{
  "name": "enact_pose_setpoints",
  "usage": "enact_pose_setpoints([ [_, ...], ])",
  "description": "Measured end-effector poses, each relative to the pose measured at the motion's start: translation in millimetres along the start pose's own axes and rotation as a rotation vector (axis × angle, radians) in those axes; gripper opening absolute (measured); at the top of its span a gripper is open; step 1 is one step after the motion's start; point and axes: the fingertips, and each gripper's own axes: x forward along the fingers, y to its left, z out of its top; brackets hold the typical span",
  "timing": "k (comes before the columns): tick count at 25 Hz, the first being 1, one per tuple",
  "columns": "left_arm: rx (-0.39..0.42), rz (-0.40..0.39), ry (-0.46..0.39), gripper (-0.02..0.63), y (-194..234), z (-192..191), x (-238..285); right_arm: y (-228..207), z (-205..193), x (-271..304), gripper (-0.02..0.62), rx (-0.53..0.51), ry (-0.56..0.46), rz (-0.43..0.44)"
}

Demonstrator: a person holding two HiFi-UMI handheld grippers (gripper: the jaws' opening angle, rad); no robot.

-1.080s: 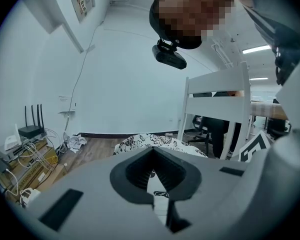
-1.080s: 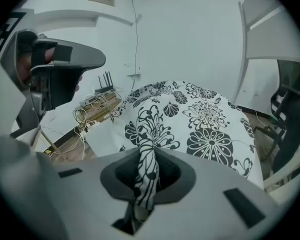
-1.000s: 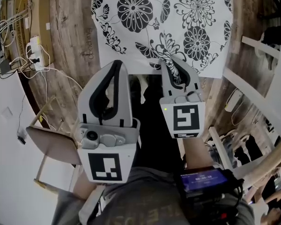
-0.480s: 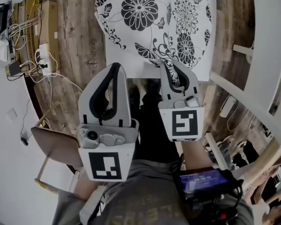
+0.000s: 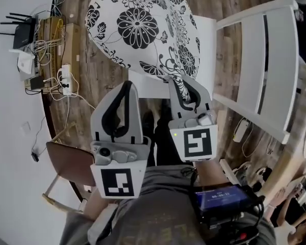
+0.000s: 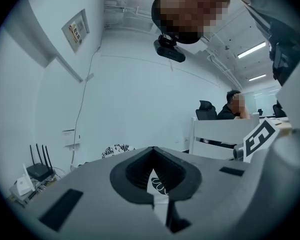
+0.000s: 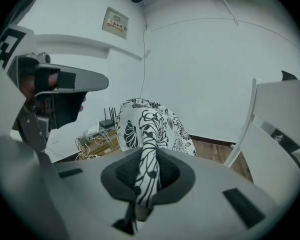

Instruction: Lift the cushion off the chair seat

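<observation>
The cushion (image 5: 143,24), white with black flowers, bulges up over the white chair seat (image 5: 208,40). Its near edge is bunched into a fold. My right gripper (image 5: 182,86) is shut on that fold, and in the right gripper view the patterned fabric (image 7: 146,134) runs up between the jaws of this gripper (image 7: 149,154). My left gripper (image 5: 125,84) hangs just left of the seat's near corner, beside the cushion. Its jaws meet at the tips (image 6: 152,150) with nothing seen pinched. The white slatted chair back (image 5: 262,60) stands to the right.
A router (image 5: 20,32), a power strip (image 5: 66,78), cables and cardboard boxes (image 5: 71,40) line the wall at left. A brown wooden stool (image 5: 66,160) stands near left. A person (image 6: 235,106) sits far off in the room. The floor is wood planks.
The cushion now sits further left and up in the head view, and the chair back has come into sight at right. My left gripper has sunk a little. The right gripper stays shut on the fold.
</observation>
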Motion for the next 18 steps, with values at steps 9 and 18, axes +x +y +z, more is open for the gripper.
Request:
enact_pose_setpoints([
  [9, -0.116, -0.013, 0.052, 0.006, -2, -32, 4, -4, 8, -5, 0.025, -0.041, 0.067, 0.008],
  [18, -0.032, 0.009, 0.049, 0.006, -23, -61, 2, -6, -5, -3, 0.025, 0.0, -0.045, 0.045],
])
